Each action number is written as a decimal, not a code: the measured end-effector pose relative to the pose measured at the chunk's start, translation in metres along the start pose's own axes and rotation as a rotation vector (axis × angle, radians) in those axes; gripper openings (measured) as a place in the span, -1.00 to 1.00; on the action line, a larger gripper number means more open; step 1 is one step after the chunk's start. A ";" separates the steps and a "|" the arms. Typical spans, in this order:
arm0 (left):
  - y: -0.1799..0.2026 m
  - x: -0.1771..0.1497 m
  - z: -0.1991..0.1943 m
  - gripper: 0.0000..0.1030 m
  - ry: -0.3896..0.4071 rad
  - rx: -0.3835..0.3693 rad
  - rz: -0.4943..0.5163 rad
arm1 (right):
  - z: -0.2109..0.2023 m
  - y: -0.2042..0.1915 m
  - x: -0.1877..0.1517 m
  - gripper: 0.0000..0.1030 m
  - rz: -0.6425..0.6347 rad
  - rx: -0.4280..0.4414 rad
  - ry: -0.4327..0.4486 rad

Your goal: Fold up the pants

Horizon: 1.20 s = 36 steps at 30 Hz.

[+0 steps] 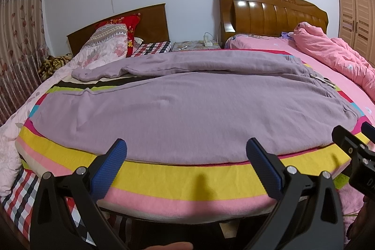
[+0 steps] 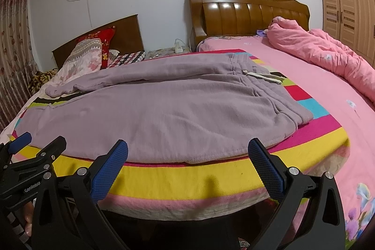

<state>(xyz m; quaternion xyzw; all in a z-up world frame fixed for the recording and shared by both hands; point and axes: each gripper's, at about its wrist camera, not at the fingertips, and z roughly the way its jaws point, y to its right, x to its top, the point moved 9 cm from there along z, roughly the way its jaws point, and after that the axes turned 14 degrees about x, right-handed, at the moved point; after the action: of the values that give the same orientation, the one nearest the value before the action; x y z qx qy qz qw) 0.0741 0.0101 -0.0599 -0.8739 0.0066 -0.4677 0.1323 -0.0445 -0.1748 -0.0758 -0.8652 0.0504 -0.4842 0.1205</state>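
Observation:
Mauve sweatpants (image 1: pixel 182 104) (image 2: pixel 164 107) lie spread flat on a striped cloth (image 1: pixel 178 177) (image 2: pixel 178 179), waistband with a pale drawstring (image 2: pixel 260 75) to the right, legs running left. The far leg ends in a cuff (image 1: pixel 82 73) at the left. My left gripper (image 1: pixel 186 151) is open, hovering at the near hem of the closer leg with nothing between its blue pads. My right gripper (image 2: pixel 187 151) is open too, over the same near edge further right. Each gripper shows at the edge of the other's view: the right gripper (image 1: pixel 351 147) and the left gripper (image 2: pixel 37 144).
A pink sheet (image 2: pixel 328 100) and a crumpled pink quilt (image 2: pixel 323 48) lie to the right. A wooden headboard (image 2: pixel 248 13) stands behind. Left is a second bed with pillows (image 1: pixel 110 43) and a curtain (image 1: pixel 18 34). A nightstand (image 1: pixel 194 45) sits between the beds.

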 end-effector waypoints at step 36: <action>0.120 0.245 0.376 0.95 -0.403 -0.556 0.267 | 0.380 0.198 0.224 0.16 -0.317 0.428 -0.625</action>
<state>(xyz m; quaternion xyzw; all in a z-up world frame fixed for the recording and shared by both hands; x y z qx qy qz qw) 0.5333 -0.0540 -0.0867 -0.9425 0.2211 -0.2450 -0.0520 0.4017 -0.3510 -0.1328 -0.9231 -0.2241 -0.2101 0.2312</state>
